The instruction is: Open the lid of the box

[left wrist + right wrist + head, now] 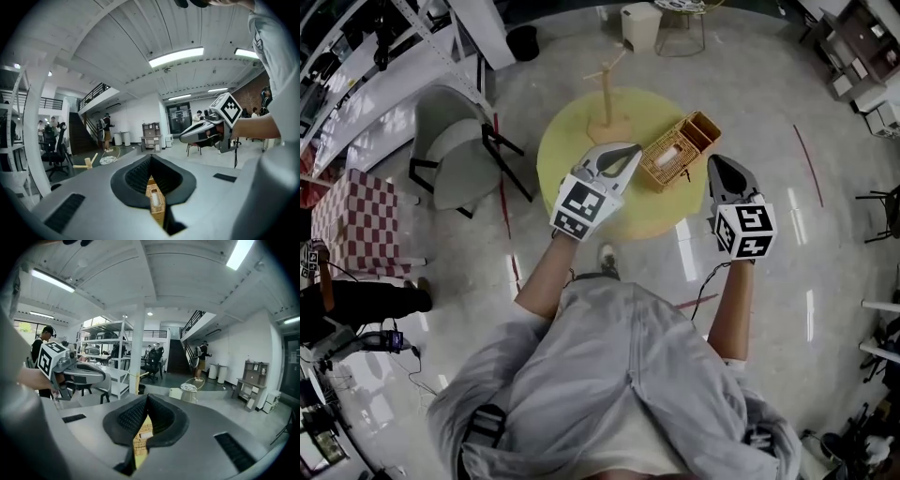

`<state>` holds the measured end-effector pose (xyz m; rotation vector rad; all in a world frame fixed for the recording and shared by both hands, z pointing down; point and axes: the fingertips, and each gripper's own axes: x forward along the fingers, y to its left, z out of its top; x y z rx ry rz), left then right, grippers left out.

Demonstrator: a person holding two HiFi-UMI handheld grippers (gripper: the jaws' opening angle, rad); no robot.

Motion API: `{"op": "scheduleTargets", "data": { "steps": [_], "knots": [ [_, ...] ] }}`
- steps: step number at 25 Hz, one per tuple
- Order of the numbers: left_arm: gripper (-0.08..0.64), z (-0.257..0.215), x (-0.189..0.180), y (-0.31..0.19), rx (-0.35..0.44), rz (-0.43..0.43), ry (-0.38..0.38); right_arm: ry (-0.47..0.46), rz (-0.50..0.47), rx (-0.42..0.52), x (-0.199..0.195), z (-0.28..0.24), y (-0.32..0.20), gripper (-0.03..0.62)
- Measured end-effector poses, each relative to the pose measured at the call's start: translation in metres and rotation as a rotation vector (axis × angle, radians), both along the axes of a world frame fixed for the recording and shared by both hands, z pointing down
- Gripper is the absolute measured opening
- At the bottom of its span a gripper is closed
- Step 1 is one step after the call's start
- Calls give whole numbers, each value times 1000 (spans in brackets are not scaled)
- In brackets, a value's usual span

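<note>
The wicker box (678, 150) lies slantwise on the right half of the round table (572, 150), near its right edge, with the wooden stand (607, 94) well apart toward the far edge. Its lid (685, 142) looks down and closed, so the opening has not begun. The left gripper (628, 155) hangs just beside the box's near-left end and the right gripper (718, 162) off its right side. Both are clenched on nothing: in each gripper view the jaws meet, and the weave shows only through the slit beyond them. To do this step well, one claw should first spread its jaws, then come down onto the lid's rim at the long side away from the hinge; which side that is cannot be told from here. The other could press on the box's body, since so light a basket would likely lift or slide with the lid. Raise slowly, following the hinge's arc.
</note>
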<state>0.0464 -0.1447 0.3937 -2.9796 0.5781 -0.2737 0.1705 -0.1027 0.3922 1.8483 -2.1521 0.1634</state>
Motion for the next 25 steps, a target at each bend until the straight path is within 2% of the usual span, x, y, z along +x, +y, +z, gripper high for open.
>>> {"op": "scheduleTargets", "data": {
  "steps": [8,15,18,25],
  "knots": [
    [28,44,12,-57,-71,-13,-57,29,81,-113,25,49,-41,18],
    [29,82,34,-74,-158,-18,-100,4,52,-249,52,108,-56,23],
    [29,102,41,-80,-192,-38,-124,-7,23,-322,58,143,-59,87],
    [29,157,50,-89,-293,-114,-189,-28,-58,-494,67,234,-61,101]
  ]
}}
